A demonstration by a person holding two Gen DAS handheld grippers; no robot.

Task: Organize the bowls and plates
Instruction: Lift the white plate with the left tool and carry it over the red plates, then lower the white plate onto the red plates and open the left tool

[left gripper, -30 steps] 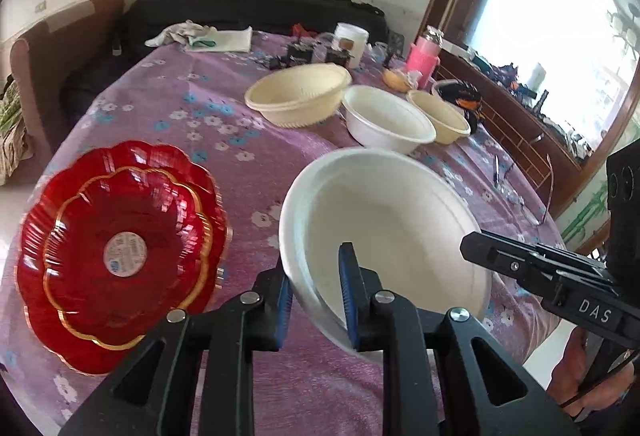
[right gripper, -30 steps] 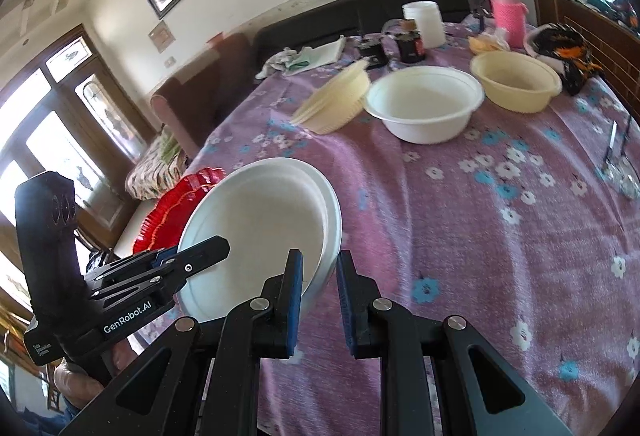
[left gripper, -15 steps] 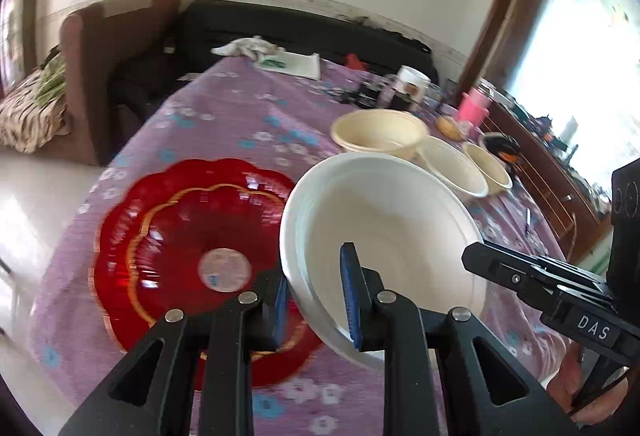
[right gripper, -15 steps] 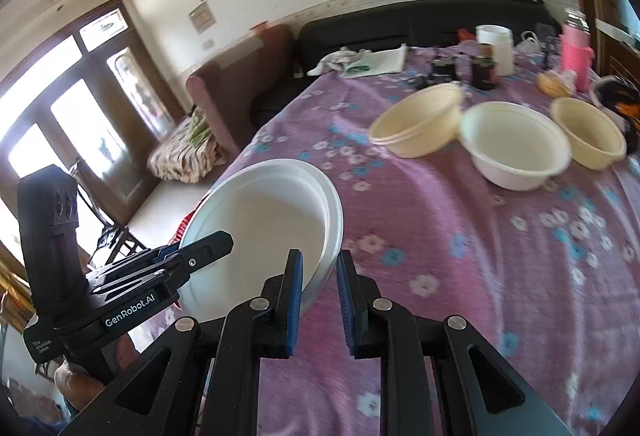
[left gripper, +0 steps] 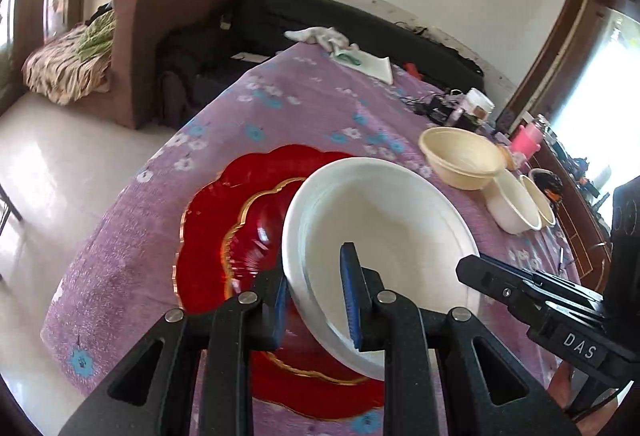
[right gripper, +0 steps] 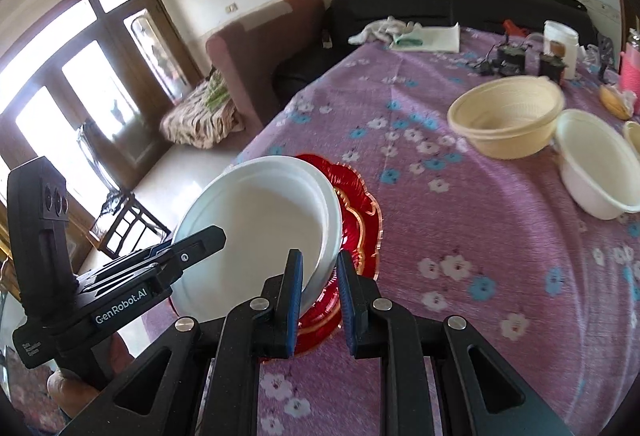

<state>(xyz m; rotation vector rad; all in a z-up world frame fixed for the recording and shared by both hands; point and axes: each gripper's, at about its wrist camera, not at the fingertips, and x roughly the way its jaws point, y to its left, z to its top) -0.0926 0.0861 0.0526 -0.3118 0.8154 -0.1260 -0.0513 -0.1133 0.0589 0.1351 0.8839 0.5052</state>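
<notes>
left gripper (left gripper: pixel 316 300): fingers nearly closed, pinching the near-left rim of the white plate (left gripper: pixel 384 236); one blue pad under the rim, the other inside the plate
right gripper (right gripper: pixel 318 298): fingers nearly closed, clamped on the plate's opposite rim, pads either side of the edge
white plate: held by both grippers, tilted, above the red plate (left gripper: pixel 240 236); looks like more than one white plate stacked, count unclear
red plate: scalloped, gold trim, lying on the worktop (left gripper: pixel 280 108) near its left edge, partly hidden by the white plate; contact between the two cannot tell
cream bowl (right gripper: pixel 508 116): on the worktop well apart from the red plate, seems to be a stack
white bowl (right gripper: pixel 592 164): just right of the cream bowl, touching or nearly
small cream bowl (left gripper: pixel 540 204): behind the white bowl, mostly hidden
worktop: purple flowered cloth; jar, pink cup, cloths at the far end
background: brown armchair (left gripper: pixel 160 36), black sofa
</notes>
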